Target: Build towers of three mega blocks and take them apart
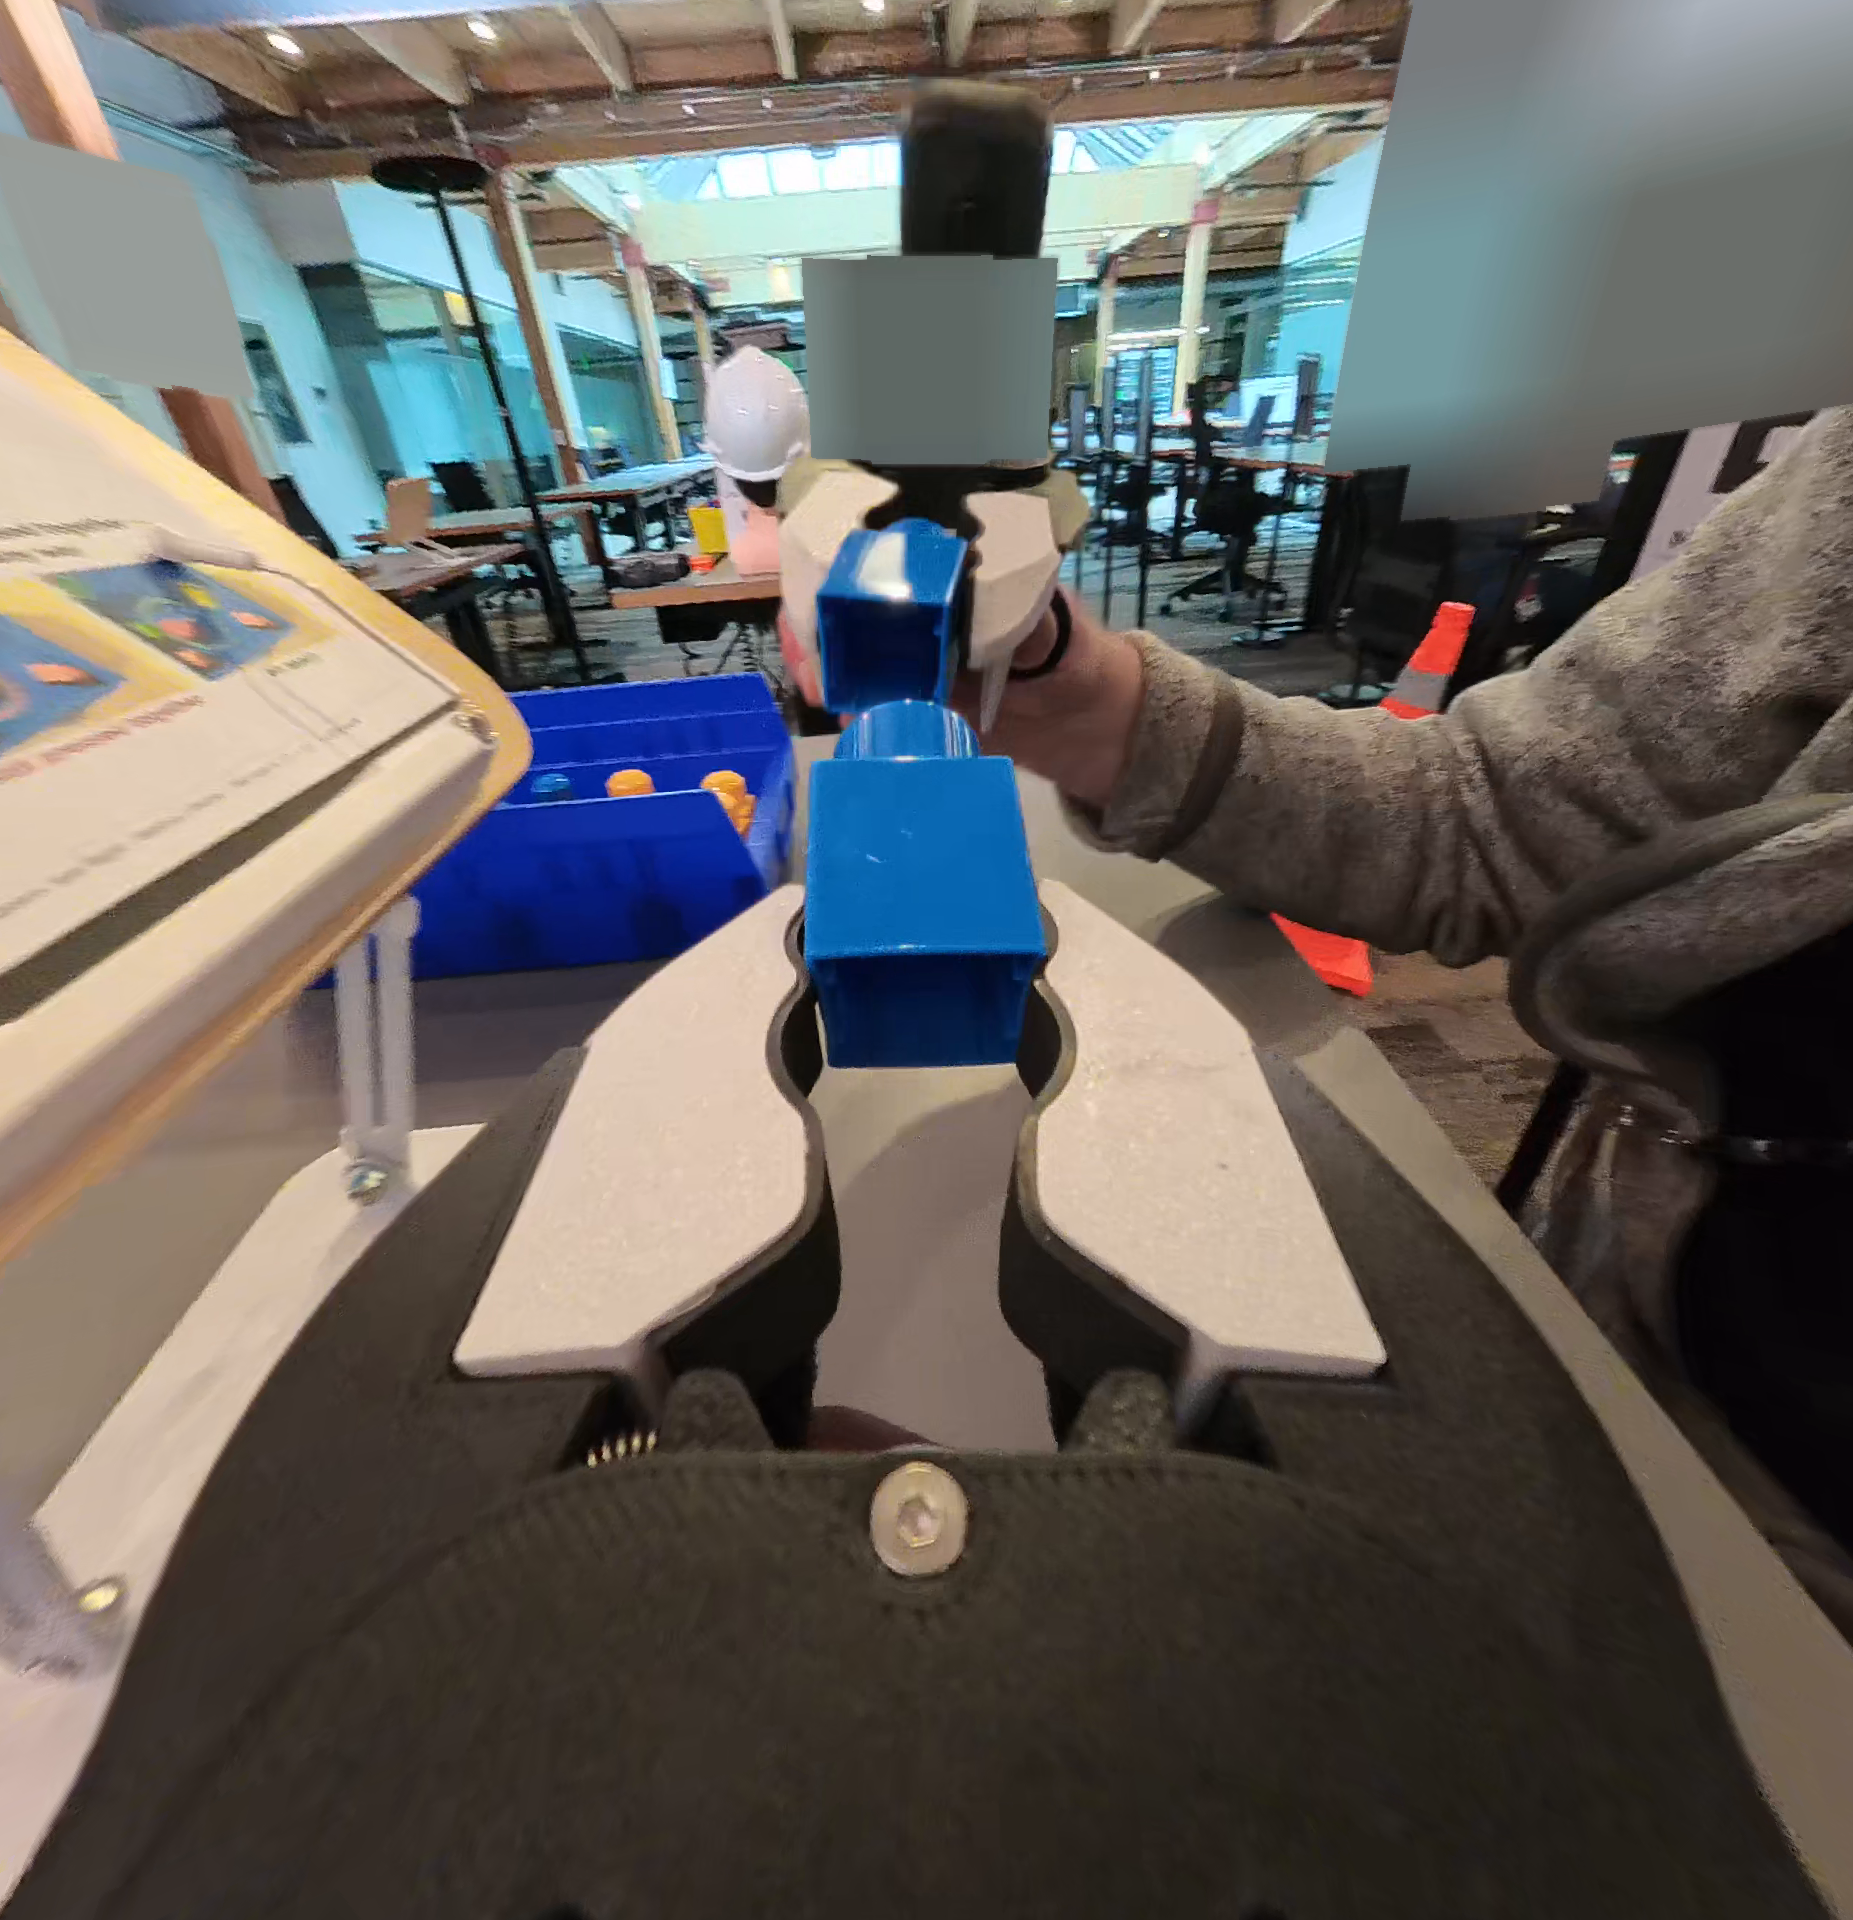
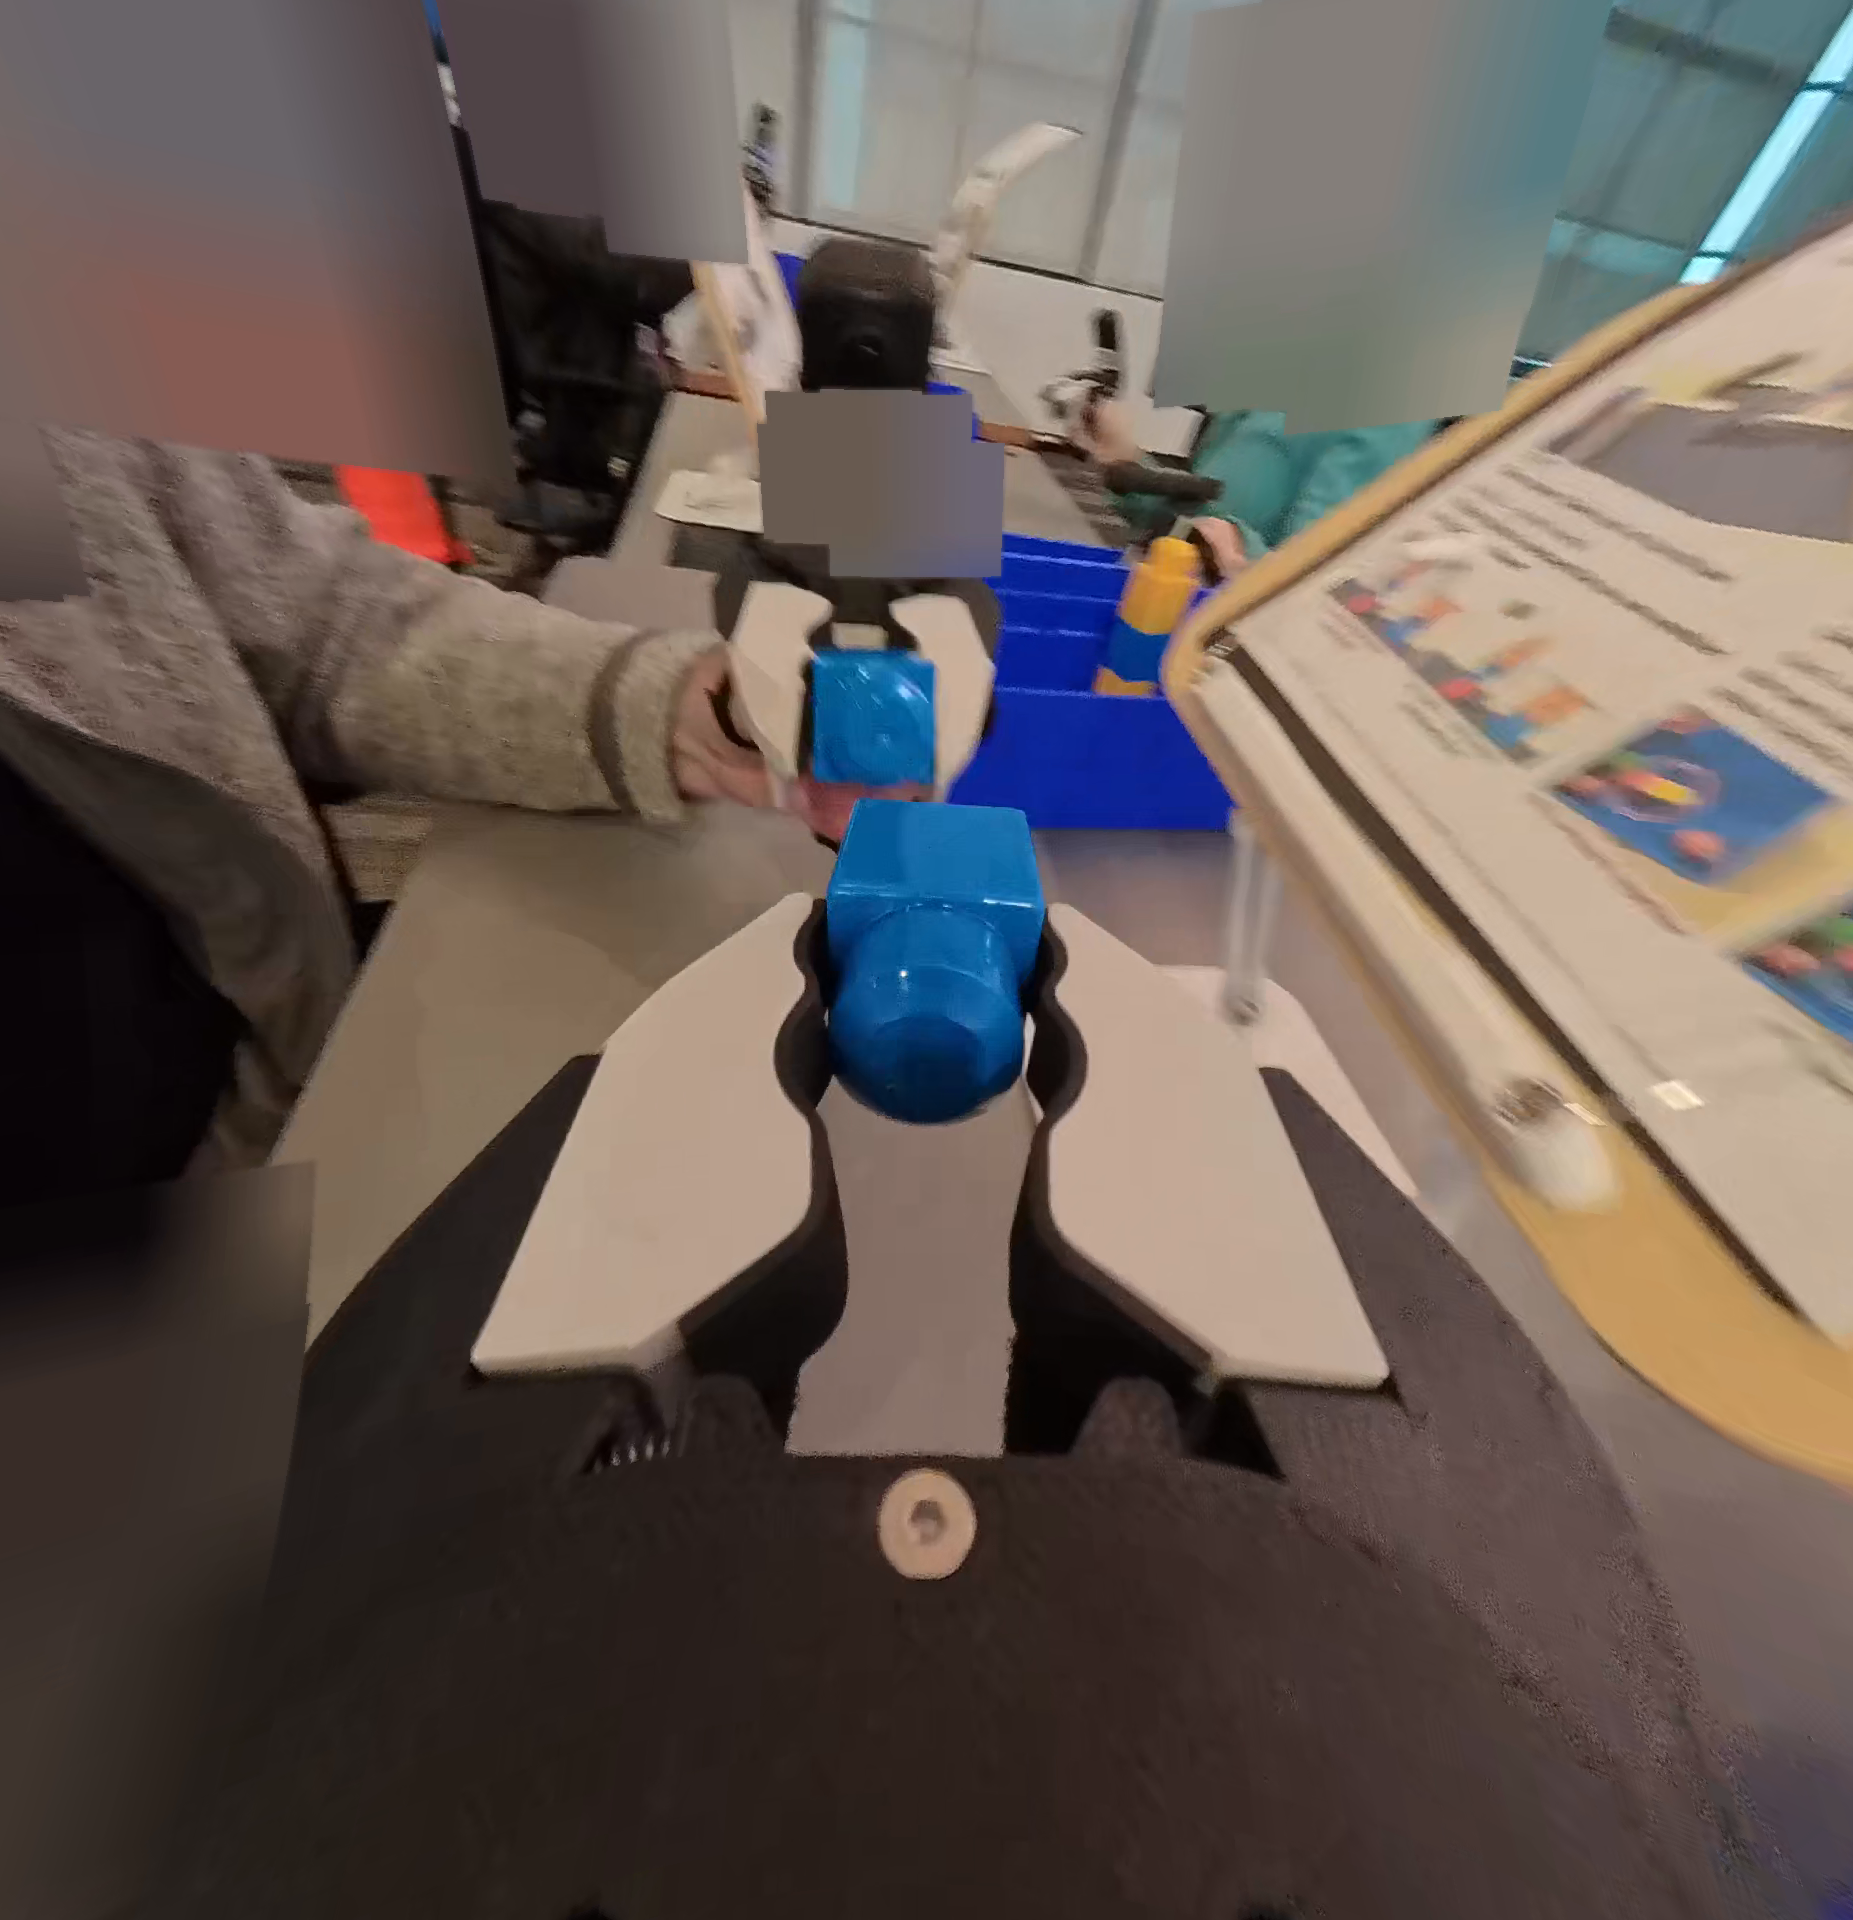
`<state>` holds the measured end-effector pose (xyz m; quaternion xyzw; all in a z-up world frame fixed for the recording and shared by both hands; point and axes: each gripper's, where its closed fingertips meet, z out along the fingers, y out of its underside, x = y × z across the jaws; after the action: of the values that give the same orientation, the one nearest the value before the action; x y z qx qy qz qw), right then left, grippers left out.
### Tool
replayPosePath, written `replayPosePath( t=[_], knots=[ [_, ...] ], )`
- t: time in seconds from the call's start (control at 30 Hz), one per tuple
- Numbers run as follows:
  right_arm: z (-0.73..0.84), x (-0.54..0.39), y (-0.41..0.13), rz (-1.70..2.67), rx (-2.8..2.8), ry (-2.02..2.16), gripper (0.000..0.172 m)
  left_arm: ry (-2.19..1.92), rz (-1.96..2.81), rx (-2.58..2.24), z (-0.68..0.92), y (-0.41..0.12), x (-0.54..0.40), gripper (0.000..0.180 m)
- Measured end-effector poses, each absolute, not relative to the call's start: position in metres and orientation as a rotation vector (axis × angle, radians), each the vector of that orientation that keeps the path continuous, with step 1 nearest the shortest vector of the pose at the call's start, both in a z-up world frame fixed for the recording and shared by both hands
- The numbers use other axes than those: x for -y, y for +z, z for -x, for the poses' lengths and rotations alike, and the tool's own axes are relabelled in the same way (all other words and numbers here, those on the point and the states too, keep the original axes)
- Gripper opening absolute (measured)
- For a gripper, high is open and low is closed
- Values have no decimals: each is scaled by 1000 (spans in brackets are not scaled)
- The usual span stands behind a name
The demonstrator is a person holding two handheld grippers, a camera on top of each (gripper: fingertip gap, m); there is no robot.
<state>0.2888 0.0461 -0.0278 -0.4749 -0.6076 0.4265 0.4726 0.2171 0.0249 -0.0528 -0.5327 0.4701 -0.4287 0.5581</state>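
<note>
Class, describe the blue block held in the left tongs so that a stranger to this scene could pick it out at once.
Start at the blue bin on the grey table. To its right, the left tongs grip a blue block by its sides. Unlike the other blue block in the right tongs, its round stud points away from the camera, its hollow end toward it.

Both views are bright and evenly lit — ceiling spotlights (image 1: pixel 283 42) and skylights glow overhead in the left wrist view. Wide-angle lenses bend the edges strongly. Small highlights glint on the blue block (image 2: pixel 927 997). The tilted instruction board (image 2: pixel 1587 727) is smeared by motion blur — backgrounds stay soft.
</note>
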Motion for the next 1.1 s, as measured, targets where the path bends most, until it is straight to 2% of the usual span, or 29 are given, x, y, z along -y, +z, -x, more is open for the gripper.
replayPosePath(
  t=[0.2,0.37,0.73,1.1],
  knots=[
    [-360,-99,1,1369,1241,840,36,-1011,1288,-1120,-217,-57,-28,35],
    [-442,-194,-2,1730,954,335,36,-1016,1307,-1161,-228,-65,-25,35],
    [-518,-333,-101,2344,650,100,36,-1019,1329,-1170,-229,-72,-26,35],
    [-540,-378,-167,2611,614,-87,36,-1022,1343,-1192,-231,-77,-26,35]
  ],
)
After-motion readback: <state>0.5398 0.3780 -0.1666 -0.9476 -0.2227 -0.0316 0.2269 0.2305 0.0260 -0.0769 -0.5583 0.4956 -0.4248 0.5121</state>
